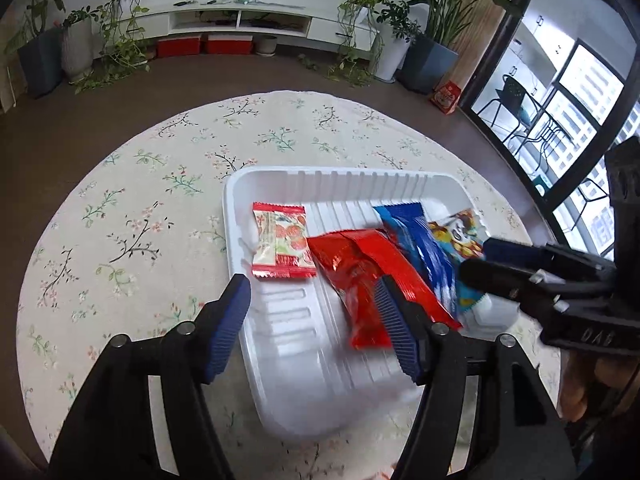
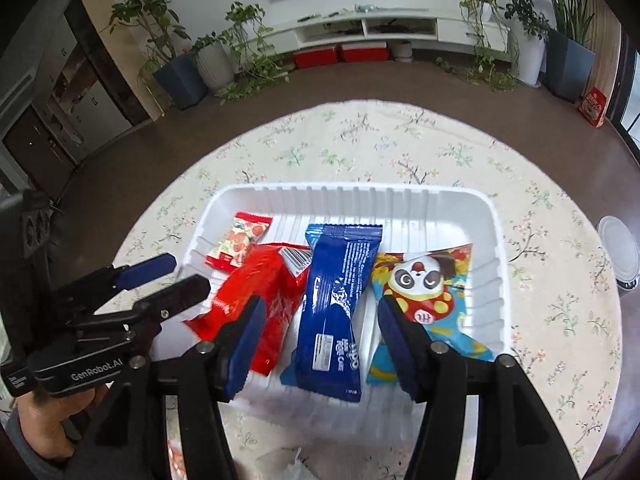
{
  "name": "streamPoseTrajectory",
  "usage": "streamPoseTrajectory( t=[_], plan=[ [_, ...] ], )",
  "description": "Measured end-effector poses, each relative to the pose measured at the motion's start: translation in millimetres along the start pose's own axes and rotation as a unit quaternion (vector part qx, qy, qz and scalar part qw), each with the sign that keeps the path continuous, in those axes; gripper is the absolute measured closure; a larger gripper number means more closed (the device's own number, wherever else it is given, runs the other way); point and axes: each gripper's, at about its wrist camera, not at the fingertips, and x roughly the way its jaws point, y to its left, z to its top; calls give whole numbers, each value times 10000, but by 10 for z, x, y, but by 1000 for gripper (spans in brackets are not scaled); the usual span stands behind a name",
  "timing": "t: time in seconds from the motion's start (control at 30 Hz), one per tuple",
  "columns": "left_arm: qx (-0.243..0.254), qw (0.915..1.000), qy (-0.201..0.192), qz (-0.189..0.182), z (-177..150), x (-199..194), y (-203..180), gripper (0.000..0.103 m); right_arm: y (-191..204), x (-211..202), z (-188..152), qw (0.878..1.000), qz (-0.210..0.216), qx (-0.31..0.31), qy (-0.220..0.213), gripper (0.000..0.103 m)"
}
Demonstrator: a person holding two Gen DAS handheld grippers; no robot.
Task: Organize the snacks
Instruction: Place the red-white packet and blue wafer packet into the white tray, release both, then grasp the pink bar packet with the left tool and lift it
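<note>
Tray [image 2: 486, 216], white plastic, sitting on floral-cloth table [image 2: 560, 320], holding strawberry candy packet [image 2: 240, 246], red wrapper [image 2: 260, 292], blue roll-cake pack [image 2: 336, 304], panda snack bag [image 2: 424, 292]. Left gripper [image 1: 316, 320] and right gripper [image 2: 320, 344] hovering over tray, jaws gaping wide, gripping nothing.

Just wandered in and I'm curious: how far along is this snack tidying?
Looks nearly finished. Four packets already lie in the white tray: the strawberry candy, red packet, blue cake roll and panda snack. Nothing is in hand: the left gripper and right gripper hover with jaws open and empty. Some wrappers at the table's near edge, too blurred to identify, may be left.
</note>
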Motion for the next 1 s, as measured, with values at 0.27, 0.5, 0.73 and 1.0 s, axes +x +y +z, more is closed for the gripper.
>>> streamPoseTrajectory(
  t=[0.27,0.5,0.73,1.0],
  plan=[
    [53,9980,-622,84,-475,-792,-178,0,-153,-932,-376,9942,575,168,-898,22],
    [53,9957,-924,102,-1065,-1381,-375,0,-277,-1467,-975,9887,722,263,-1291,17],
    [-407,9985,-298,194,-1773,-1525,-472,0,-234,-1643,-1654,9893,758,-25,-1244,17],
    [-270,9979,54,593,-2327,-1490,-810,0,-103,-1614,-2323,9913,968,-226,-865,17]
  ],
)
